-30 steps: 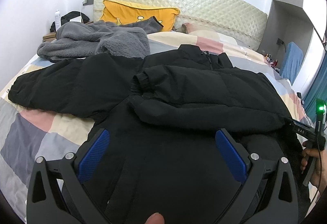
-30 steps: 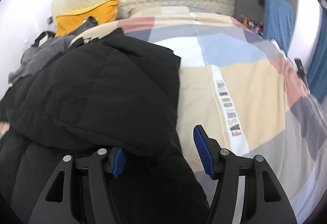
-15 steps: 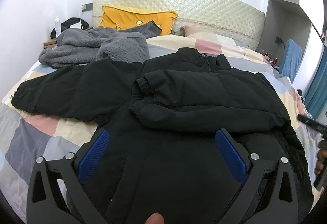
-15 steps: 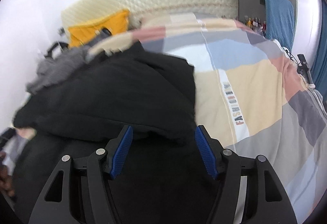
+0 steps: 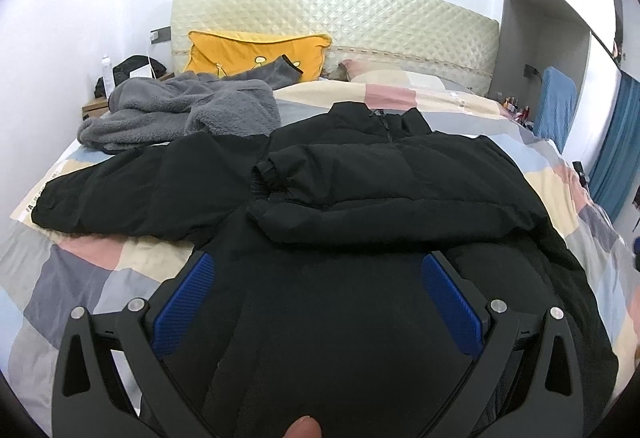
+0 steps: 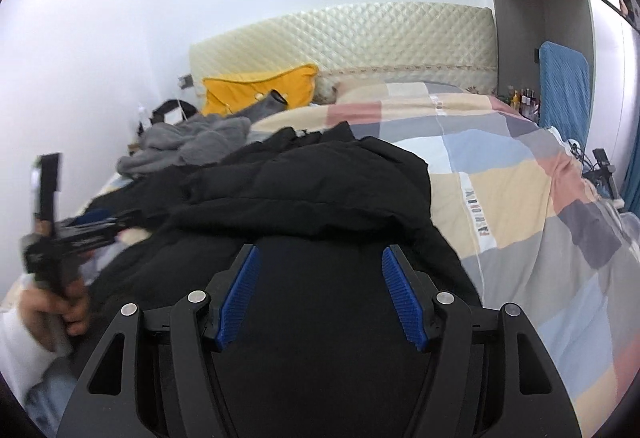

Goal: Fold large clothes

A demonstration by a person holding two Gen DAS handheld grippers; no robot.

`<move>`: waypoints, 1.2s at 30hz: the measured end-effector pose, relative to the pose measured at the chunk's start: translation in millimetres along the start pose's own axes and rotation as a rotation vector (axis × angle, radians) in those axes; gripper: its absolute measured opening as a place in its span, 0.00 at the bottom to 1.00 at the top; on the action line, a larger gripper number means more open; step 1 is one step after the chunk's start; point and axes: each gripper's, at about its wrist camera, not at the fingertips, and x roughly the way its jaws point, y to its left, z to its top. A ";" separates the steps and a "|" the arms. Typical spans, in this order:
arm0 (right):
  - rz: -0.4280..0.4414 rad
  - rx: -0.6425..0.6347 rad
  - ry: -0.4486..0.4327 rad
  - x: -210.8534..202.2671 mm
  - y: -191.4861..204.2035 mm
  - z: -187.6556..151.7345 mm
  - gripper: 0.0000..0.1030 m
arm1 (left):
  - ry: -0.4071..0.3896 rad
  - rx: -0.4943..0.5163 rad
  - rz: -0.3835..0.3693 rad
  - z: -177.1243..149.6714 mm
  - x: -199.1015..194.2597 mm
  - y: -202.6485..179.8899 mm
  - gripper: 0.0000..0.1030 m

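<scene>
The black jacket (image 5: 360, 198) lies spread on the bed (image 5: 100, 270), one sleeve folded across its chest. Both the left gripper (image 5: 316, 298) and right gripper (image 6: 320, 290) hover level above its hem, jaws apart, holding nothing.

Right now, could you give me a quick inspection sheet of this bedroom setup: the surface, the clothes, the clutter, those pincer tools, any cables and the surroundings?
Surface: bed with patchwork duvet, partly covered.
Job's things: black puffer jacket spread out, one sleeve folded across the chest, the other sleeve stretched out sideways.
Clutter: grey fleece garment heaped near the yellow pillow; white bottle on the nightstand.
Grippers: left gripper open above the jacket's hem; right gripper open, holding nothing.
Cables: thin white cable by the nightstand.
Surroundings: quilted headboard, blue curtain, white wall.
</scene>
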 end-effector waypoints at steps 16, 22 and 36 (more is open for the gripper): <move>0.012 0.013 -0.061 -50.9 21.5 -37.9 0.66 | 0.008 -0.078 -0.015 27.4 -29.2 24.6 1.00; 0.025 0.084 -0.084 -53.0 8.8 -38.6 0.69 | -0.015 -0.144 0.015 74.8 -62.4 87.2 1.00; 0.001 0.041 -0.075 -44.8 22.6 -38.9 0.69 | -0.095 -0.374 0.066 144.5 -97.4 271.5 1.00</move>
